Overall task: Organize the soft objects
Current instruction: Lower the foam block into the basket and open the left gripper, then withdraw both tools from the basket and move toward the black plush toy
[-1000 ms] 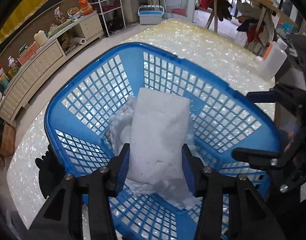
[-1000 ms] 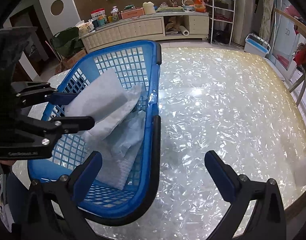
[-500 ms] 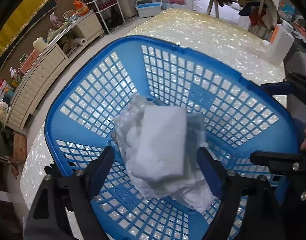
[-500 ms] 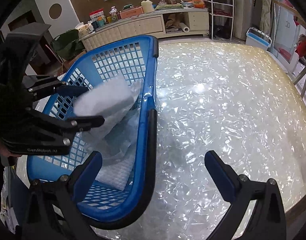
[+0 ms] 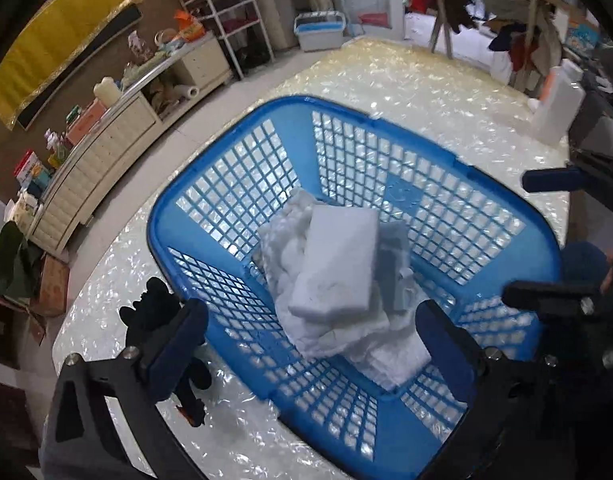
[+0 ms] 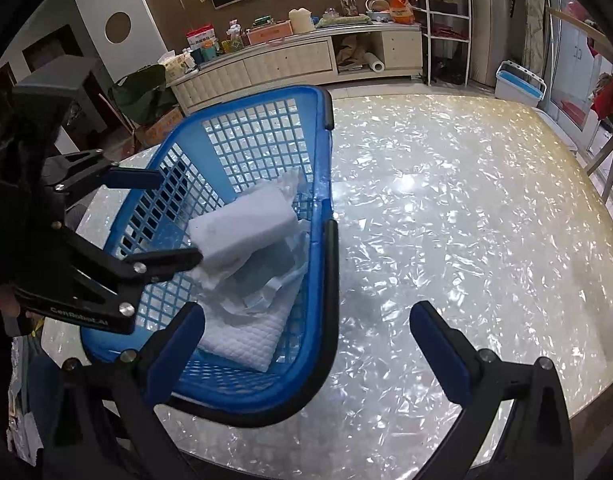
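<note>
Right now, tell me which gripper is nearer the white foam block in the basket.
Left. The left gripper hovers open over the white foam block; the right gripper sits beside the basket.

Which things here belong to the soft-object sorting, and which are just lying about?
Part of the job:
- blue basket
- white foam block on top of the pile
- white padded cloths beneath it
- left claw, open above the pile

Lying about:
- white bottle on the table
- black object beside the basket
- right claw, open and empty
</note>
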